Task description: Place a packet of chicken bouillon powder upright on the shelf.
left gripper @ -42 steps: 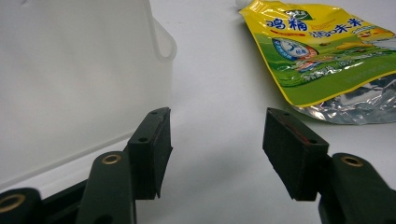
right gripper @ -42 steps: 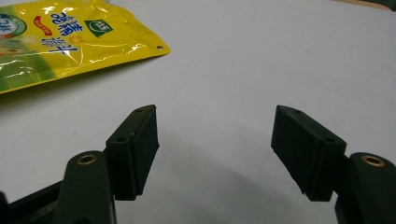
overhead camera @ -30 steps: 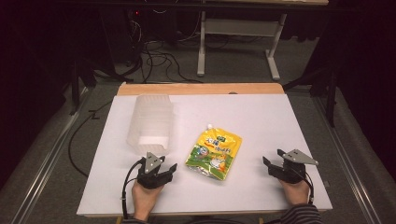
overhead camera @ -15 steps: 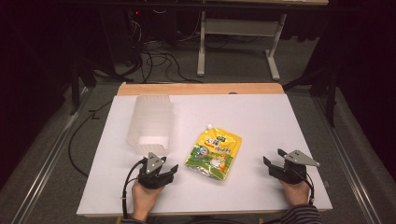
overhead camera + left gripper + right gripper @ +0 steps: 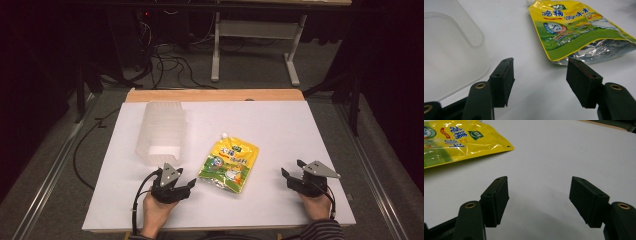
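Yellow-green pouch (image 5: 576,30): Chinese print "鸡精 调味料"; smaller print illegible.

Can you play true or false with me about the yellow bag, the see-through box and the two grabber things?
1. The yellow and green spouted pouch lies flat on the white table. True.
2. The left gripper is squeezing the pouch. False: its jaws are open and hold nothing.
3. The translucent plastic container sits to the left of the pouch. True.
4. The right gripper is shut. False: its jaws stand wide apart over bare table.
5. The pouch is inside the container. False: it lies beside it.
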Demonstrator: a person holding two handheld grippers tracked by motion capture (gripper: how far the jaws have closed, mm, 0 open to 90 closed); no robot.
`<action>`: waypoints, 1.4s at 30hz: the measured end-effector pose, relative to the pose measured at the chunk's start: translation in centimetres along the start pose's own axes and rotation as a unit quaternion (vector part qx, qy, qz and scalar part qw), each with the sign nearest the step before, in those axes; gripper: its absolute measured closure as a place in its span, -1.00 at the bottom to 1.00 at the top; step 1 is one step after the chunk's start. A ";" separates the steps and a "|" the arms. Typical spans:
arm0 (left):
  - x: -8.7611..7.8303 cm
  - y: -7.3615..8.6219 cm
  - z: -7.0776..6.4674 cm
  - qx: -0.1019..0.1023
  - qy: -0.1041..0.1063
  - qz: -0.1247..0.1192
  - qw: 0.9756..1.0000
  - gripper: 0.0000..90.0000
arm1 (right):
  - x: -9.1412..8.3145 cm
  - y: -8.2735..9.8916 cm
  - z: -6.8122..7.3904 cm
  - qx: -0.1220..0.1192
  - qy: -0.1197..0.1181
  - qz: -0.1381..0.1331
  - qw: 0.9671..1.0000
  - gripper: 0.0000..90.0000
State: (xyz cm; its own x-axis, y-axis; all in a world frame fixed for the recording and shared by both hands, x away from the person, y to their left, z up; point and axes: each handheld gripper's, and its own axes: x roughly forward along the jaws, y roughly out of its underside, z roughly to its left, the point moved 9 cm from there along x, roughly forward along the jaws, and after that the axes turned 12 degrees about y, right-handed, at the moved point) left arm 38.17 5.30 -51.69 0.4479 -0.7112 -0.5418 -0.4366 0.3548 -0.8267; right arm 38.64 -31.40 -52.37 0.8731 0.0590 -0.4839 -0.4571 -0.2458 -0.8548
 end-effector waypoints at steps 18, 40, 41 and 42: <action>1.1 -3.0 -1.0 -0.008 0.022 0.025 0.999 -0.13 | 0.0 0.0 0.1 -0.003 0.002 -0.003 1.000 -0.28; 5.2 -7.2 -0.8 -0.046 0.045 0.062 0.996 -0.28 | -0.1 -0.1 0.1 -0.008 0.001 -0.008 1.000 -0.28; 5.5 -7.4 -0.5 -0.054 0.047 0.066 0.995 -0.29 | -0.1 0.0 0.1 -0.008 0.002 -0.006 1.000 -0.28; 5.7 -7.5 -0.4 -0.056 0.047 0.070 0.995 -0.30 | -0.1 0.0 0.2 -0.009 0.002 -0.006 1.000 -0.28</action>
State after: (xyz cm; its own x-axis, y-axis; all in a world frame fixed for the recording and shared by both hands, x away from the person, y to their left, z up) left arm 43.69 -1.69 -48.49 0.3039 -0.7143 -0.6304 -0.5770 0.3885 -0.7184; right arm 38.52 -31.25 -52.30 0.8794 0.0581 -0.4726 -0.4432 -0.2627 -0.8571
